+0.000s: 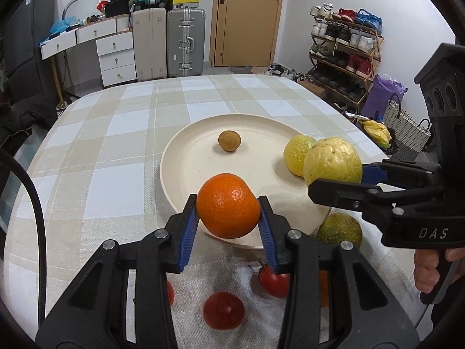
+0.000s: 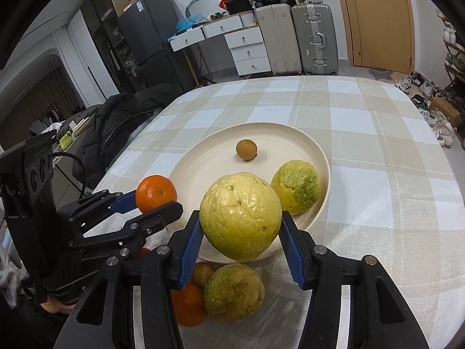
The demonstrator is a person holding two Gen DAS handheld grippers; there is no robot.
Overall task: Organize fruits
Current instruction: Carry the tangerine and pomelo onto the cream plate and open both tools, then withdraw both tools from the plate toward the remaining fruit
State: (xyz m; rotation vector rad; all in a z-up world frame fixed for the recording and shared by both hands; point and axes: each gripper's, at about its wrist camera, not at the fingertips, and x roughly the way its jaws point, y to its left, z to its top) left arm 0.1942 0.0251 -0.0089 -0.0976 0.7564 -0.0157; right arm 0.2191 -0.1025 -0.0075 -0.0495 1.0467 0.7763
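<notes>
My left gripper [image 1: 229, 208] is shut on an orange [image 1: 228, 206] and holds it above the near rim of a cream plate [image 1: 186, 157]. My right gripper [image 2: 241, 232] is shut on a large yellow guava [image 2: 240, 216] above the plate's near right rim [image 2: 319, 203]. The plate holds a small brown longan [image 1: 229, 141] and a yellow-green guava [image 1: 298, 154]. The orange also shows in the right wrist view [image 2: 156, 193], and the right gripper shows in the left wrist view [image 1: 337, 176].
On the checked tablecloth [image 1: 116, 133] near me lie two red tomatoes [image 1: 223, 309], a green-yellow guava [image 2: 234, 292], another orange [image 2: 189, 308] and a small brownish fruit [image 2: 203, 273]. A shoe rack [image 1: 343, 52] stands right, suitcases [image 1: 184, 42] beyond the table.
</notes>
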